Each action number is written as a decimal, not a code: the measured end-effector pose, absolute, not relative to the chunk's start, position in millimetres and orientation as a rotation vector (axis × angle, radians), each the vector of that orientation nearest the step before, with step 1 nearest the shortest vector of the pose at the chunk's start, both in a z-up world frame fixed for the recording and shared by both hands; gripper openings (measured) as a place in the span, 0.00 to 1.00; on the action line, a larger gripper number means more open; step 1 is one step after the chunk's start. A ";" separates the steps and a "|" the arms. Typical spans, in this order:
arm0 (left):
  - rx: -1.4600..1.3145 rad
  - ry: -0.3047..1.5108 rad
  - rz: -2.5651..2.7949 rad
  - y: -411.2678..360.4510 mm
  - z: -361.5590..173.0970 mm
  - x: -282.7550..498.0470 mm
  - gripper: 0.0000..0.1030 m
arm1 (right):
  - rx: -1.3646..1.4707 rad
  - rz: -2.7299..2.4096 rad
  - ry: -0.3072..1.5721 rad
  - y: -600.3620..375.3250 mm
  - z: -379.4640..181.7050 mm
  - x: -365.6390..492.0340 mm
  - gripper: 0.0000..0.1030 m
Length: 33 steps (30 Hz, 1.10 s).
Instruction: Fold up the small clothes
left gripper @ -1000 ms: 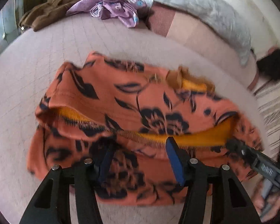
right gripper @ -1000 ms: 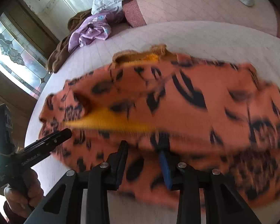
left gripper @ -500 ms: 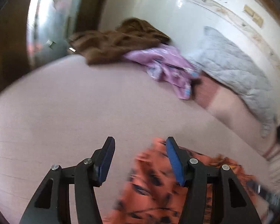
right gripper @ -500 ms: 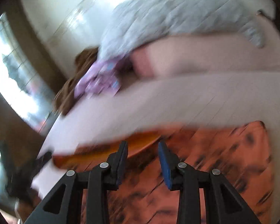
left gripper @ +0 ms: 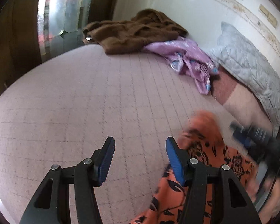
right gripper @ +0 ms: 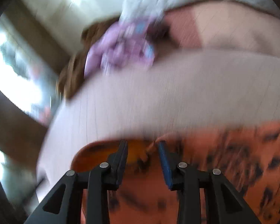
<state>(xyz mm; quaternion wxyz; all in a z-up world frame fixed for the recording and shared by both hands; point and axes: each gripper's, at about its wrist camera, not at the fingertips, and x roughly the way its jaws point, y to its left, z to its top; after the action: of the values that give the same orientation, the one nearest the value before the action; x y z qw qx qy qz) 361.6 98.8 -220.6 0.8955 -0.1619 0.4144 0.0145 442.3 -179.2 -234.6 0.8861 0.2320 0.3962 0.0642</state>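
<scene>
Left gripper: its jaws stand apart with nothing between the blue pads; only bare bed cover shows in the gap.
Right gripper: its jaws are parted, narrower than the left's; blur hides whether the pads press on any cloth, so a grip cannot be told.
Orange floral garment: in the left wrist view it lies just to the right of the left gripper, passing behind the right finger, and runs down to the lower edge; none of it sits between that gripper's pads.
Same garment, right wrist view: it fills the lower part under and beyond the right gripper, with a yellow inner face showing near the left finger.
Right gripper seen from the left: a blurred dark and blue shape at the right edge, above the orange cloth.
Bed cover: pale pink with a quilted grid, bearing everything.
Purple printed garment: crumpled at the far side, well apart from both grippers.
Brown garment: heaped beside the purple one, touching it.
Grey quilted pillow: far right, against the wall.
</scene>
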 end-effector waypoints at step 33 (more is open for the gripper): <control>0.328 0.913 -0.217 -84.6 -267.4 303.2 0.85 | 0.437 -0.050 0.856 -350.2 -240.4 275.7 0.38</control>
<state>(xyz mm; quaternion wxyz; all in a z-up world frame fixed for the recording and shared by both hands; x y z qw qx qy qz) 303.2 -84.6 -267.4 0.8790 0.1576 0.4378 -0.1043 275.7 -350.2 -240.4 0.8865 0.2101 0.4116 -0.0240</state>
